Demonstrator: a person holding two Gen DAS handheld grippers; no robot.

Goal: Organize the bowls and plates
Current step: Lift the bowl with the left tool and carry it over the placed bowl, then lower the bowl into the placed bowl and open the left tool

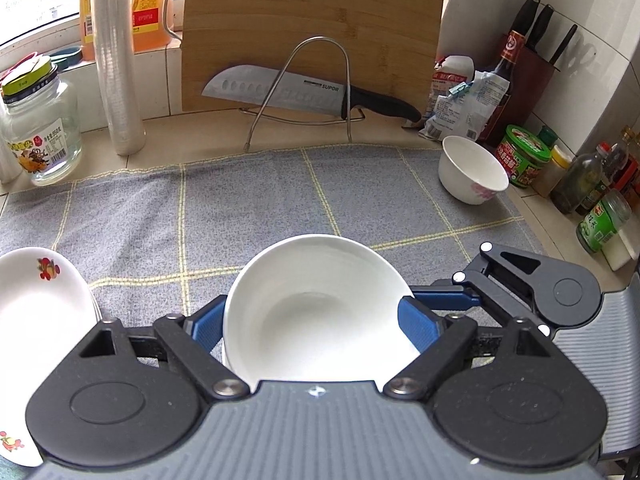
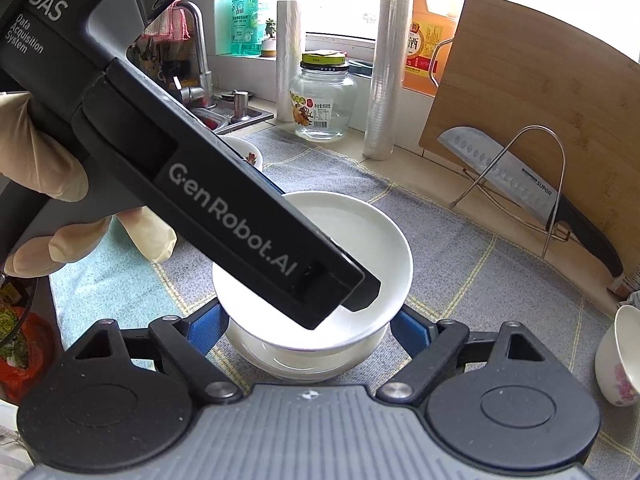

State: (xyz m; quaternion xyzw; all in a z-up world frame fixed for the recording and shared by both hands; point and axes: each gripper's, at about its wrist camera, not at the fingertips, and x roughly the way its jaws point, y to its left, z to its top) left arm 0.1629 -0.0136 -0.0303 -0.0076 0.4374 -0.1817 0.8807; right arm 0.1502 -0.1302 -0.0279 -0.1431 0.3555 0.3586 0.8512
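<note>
Left gripper (image 1: 316, 326) pinching white bowl (image 1: 320, 312), right gripper (image 2: 310, 330) clamping lower bowl (image 2: 304, 356) (stacked): risk of slipping and chipping if tilted.

My left gripper (image 1: 316, 320) and right gripper (image 2: 312, 328) both angle downward, blue pads clamped inward (gloved hand (image 2: 44, 168) gripping the left handle).

Two wrist-mounted fisheye cameras look steeply down along their own blue-padded fingers at a grey checked cloth (image 1: 168, 216). The left wrist view faces a bamboo cutting board (image 1: 312, 32) at 12 o'clock; the right wrist view sits close behind, angled toward 10 o'clock. Both share a white bowl (image 1: 320, 312), close at centre, the board and a knife (image 2: 520, 188).
</note>
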